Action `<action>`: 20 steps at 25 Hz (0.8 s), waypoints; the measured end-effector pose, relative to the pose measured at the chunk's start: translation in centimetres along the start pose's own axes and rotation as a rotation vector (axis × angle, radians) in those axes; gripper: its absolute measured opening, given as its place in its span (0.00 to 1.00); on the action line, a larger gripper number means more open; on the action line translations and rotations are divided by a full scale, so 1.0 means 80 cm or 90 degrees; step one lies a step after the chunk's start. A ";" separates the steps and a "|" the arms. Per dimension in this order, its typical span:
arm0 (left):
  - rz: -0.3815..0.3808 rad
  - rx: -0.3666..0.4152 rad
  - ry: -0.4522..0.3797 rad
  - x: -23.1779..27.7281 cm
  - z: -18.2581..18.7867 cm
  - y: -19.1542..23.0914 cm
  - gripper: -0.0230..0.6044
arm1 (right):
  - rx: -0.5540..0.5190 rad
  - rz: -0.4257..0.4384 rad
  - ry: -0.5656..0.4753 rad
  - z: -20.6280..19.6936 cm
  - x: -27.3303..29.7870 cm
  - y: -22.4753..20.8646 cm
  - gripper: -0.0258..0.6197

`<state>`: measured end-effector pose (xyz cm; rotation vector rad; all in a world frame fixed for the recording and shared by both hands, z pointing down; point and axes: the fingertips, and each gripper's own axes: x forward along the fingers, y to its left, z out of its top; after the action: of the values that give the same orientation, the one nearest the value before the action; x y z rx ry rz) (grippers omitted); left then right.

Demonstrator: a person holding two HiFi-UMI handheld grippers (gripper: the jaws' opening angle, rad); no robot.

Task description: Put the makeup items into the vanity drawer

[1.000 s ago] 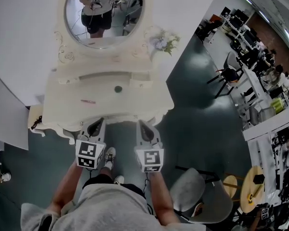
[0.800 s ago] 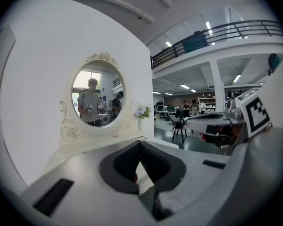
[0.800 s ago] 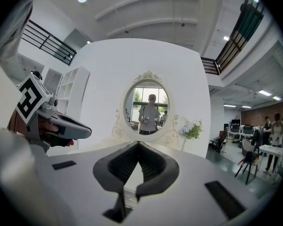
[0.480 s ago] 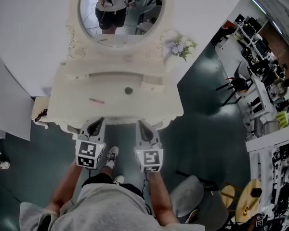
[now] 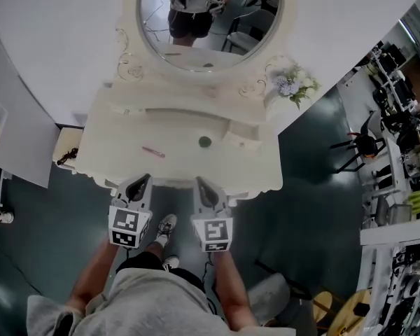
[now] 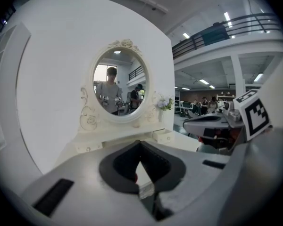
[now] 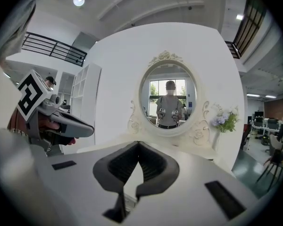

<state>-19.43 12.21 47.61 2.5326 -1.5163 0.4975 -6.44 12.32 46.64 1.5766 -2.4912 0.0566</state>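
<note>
A cream vanity (image 5: 182, 163) with an oval mirror (image 5: 208, 19) stands in front of me. On its top lie a thin pink makeup stick (image 5: 152, 152) and a small dark round item (image 5: 205, 142). A small box drawer (image 5: 239, 140) sits at the back right of the top. My left gripper (image 5: 140, 183) and right gripper (image 5: 200, 185) are side by side at the vanity's front edge, both shut and holding nothing. In the left gripper view the left gripper (image 6: 140, 147) points at the mirror; in the right gripper view the right gripper (image 7: 138, 146) does too. The front of the vanity below the top is hidden.
A vase of flowers (image 5: 292, 82) stands at the vanity's back right corner. A grey chair (image 5: 269, 292) is behind me to the right. Desks and chairs (image 5: 399, 152) fill the far right. White walls and a low stand (image 5: 68, 156) are on the left.
The vanity has come nearer and shifted right in the head view. Both grippers have moved forward, and their tips have reached its front edge. Their jaws have stayed shut.
</note>
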 end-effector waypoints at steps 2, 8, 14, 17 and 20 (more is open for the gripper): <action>0.012 -0.010 0.009 0.012 -0.003 0.014 0.04 | -0.001 0.022 0.008 -0.004 0.025 0.002 0.06; 0.043 -0.035 0.038 0.051 -0.020 0.053 0.04 | -0.002 0.085 0.034 -0.021 0.094 0.015 0.06; 0.072 -0.060 0.071 0.080 -0.048 0.095 0.04 | -0.006 0.134 0.066 -0.047 0.154 0.027 0.06; 0.080 -0.078 0.092 0.095 -0.073 0.112 0.04 | -0.013 0.159 0.087 -0.069 0.183 0.039 0.06; 0.089 -0.090 0.105 0.107 -0.087 0.125 0.04 | -0.014 0.186 0.114 -0.093 0.206 0.052 0.06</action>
<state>-25.88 2.37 56.71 2.2320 -1.6133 0.5806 -15.97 0.39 57.20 1.1343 -2.5464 0.2018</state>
